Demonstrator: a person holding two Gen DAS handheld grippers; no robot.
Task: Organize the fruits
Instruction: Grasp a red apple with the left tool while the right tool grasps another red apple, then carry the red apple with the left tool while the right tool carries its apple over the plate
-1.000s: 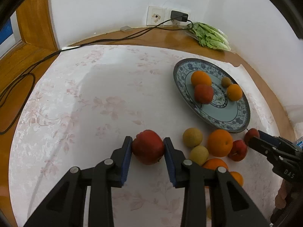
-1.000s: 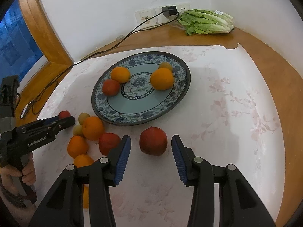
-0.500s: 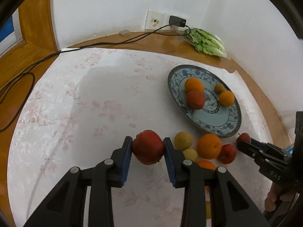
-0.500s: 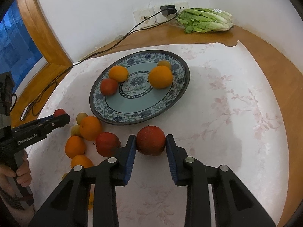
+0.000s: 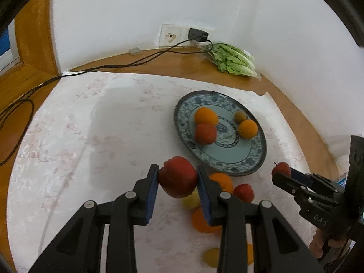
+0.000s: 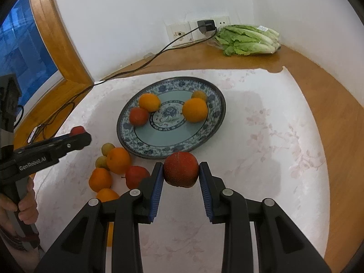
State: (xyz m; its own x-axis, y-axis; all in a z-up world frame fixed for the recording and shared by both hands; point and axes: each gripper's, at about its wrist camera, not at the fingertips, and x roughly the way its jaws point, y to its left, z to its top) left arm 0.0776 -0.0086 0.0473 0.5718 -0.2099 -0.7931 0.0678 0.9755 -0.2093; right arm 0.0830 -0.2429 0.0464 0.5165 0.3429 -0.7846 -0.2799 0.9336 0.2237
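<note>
My left gripper (image 5: 177, 175) is shut on a red apple (image 5: 178, 178), held above the cloth beside the loose pile. The right wrist view shows that left gripper (image 6: 83, 136) side-on at the left. My right gripper (image 6: 181, 170) is shut on another red apple (image 6: 181, 169), just in front of the blue patterned plate (image 6: 216, 104). The plate (image 5: 182, 107) holds two oranges (image 6: 195, 110), a red fruit (image 6: 138, 116) and a small brownish fruit. Loose oranges (image 6: 118, 160), a red apple (image 6: 136, 176) and small yellow-green fruits (image 6: 107, 149) lie left of the plate.
Bagged lettuce (image 6: 248, 39) lies in the far corner by a wall socket with a charger (image 6: 206, 26). Its black cable (image 5: 27, 95) trails over the wooden tabletop at the left. A pale floral cloth (image 6: 273, 136) covers the table. A person's hand (image 6: 25, 211) holds the left gripper's handle.
My right jaws have closed onto the apple that lay between them. My left gripper has risen with its apple, and the loose pile now sits partly under it.
</note>
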